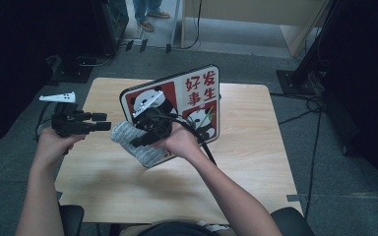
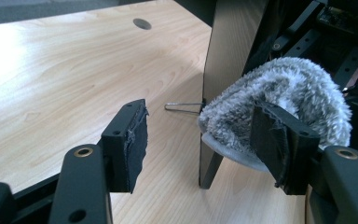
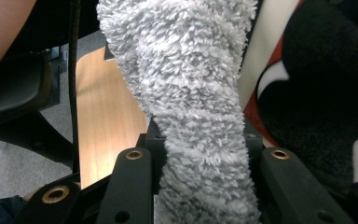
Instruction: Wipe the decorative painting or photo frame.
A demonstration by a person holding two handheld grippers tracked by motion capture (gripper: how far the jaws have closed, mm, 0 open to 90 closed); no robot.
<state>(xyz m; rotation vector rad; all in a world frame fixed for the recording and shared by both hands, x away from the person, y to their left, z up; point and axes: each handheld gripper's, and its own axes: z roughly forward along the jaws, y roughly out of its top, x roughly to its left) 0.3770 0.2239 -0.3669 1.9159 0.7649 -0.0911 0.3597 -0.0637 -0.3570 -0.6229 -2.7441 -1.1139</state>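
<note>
Two grippers share this job, and we take them from left to right. Our left gripper (image 1: pixel 103 121) waits with its jaws spread and nothing between them, hovering over the table (image 1: pixel 256 157) just beside the work. We keep it there, ready to steady the standing panda picture board (image 1: pixel 197 96) if it rocks. The right gripper (image 1: pixel 140 140) pinches the fluffy grey cloth (image 3: pixel 191 93) tight, held against the board's lower front. We judge that wiping is the step in hand: we press lightly, stroke evenly, and avoid tipping the board backwards off its wire prop (image 2: pixel 182 108)
</note>
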